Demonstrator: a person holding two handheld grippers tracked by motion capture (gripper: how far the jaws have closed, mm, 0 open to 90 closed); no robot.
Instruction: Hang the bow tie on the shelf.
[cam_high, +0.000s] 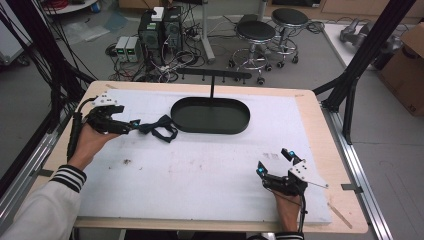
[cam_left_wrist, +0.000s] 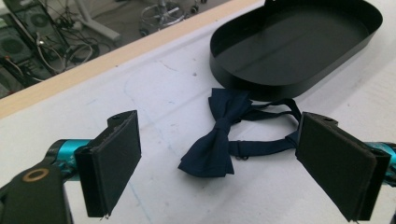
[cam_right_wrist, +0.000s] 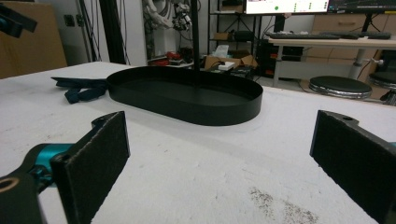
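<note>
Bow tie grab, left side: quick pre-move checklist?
1. Left gripper open: ok, fingers spread wide.
2. Bow tie lined up between them: ok, just ahead, not touched.
3. Bow tie flat on the table: ok; strap loop lies beside the tray.
4. Tray empty: ok.
5. Right gripper out of the way: ok, open, near the table's front edge.
6. Strap caught under the tray rim: cannot tell.

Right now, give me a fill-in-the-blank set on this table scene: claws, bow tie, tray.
1. The left claw has its jaws ____ around nothing.
2. The navy fabric bow tie lies on the white table cover, just outside the ____ oval metal tray.
3. That tray holds ____ items.
4. The right claw is ____, gripping nothing.

Missing words: open; black; no; open
</note>
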